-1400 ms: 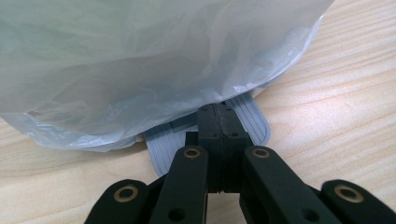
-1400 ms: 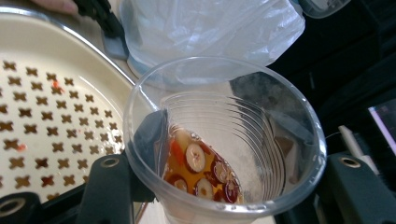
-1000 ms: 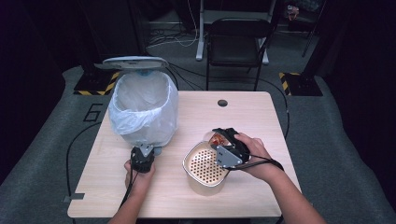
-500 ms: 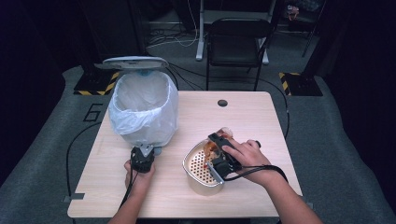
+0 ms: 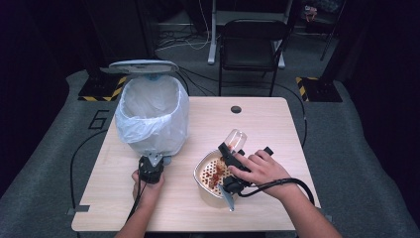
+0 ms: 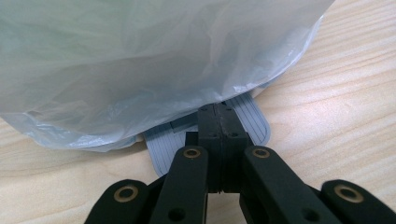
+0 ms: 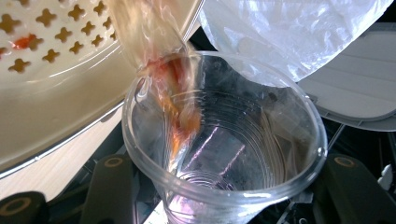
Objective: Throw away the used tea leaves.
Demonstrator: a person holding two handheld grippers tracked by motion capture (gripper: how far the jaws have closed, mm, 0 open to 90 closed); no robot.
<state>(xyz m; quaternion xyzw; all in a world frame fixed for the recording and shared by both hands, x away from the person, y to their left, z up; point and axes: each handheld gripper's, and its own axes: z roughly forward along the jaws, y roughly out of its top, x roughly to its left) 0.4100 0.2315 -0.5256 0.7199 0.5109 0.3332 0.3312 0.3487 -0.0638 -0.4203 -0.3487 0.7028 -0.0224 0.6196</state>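
Right tool (image 5: 232, 166): jaws clamped on a clear plastic cup (image 5: 236, 141), one black jaw on either side of the cup wall as seen in the right gripper view (image 7: 224, 140). The cup is tipped over, mouth toward the cream perforated strainer basket (image 5: 200, 176), with its base pointing toward the far right corner of the table (image 5: 267, 124). A reddish-orange wet residue (image 7: 175, 93) streaks the cup's inner wall and runs toward the rim; red bits (image 5: 215, 171) lie on the perforated floor of the basket. The basket sits on the table near the front edge, a little right of centre. The person's right hand (image 5: 260, 171) wraps the right tool from above, and its cable (image 5: 282, 183) loops toward the front right.

Left tool (image 5: 151, 166): jaws pressed fully together, tips resting on the grey ribbed foot pedal (image 6: 252, 121) of the bin (image 5: 153, 116); nothing is held between them. The left hand (image 5: 146, 183) grips it from the front edge side. The bin stands toward the far left corner of the table, lined with a translucent white bag (image 6: 140, 60) that drapes over its sides down to the pedal. Its grey lid (image 5: 138, 67) stands raised behind the opening.

A dark round grommet (image 5: 236, 109) sits at the far edge, centre. A black chair (image 5: 252, 44) stands on the floor beyond the table.
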